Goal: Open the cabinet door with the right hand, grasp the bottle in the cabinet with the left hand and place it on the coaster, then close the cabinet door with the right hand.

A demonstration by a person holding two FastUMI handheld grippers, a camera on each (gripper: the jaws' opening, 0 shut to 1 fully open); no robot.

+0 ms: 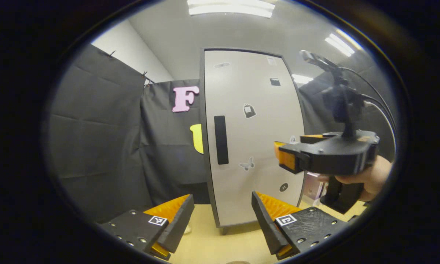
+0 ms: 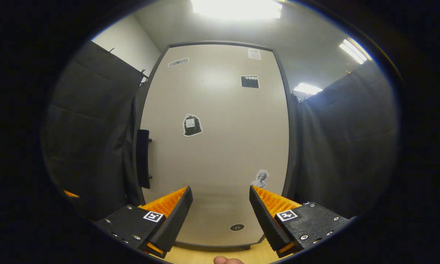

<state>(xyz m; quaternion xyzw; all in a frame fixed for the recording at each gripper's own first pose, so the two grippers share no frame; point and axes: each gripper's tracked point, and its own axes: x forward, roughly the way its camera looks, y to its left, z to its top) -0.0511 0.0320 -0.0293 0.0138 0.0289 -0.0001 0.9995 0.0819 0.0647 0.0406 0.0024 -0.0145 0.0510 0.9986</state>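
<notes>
The door's handle (image 2: 143, 158) runs vertical at the door's left edge, left of the right gripper (image 2: 220, 216), whose fingers are wide open and empty.

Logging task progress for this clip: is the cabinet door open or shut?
Shut. The cabinet door sits flush in its frame, interior hidden, and the right gripper is open, short of the handle.

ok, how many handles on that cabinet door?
1: a black vertical handle at mid-height near the left edge of the closed cabinet door. The right gripper covers part of its right edge.
</notes>
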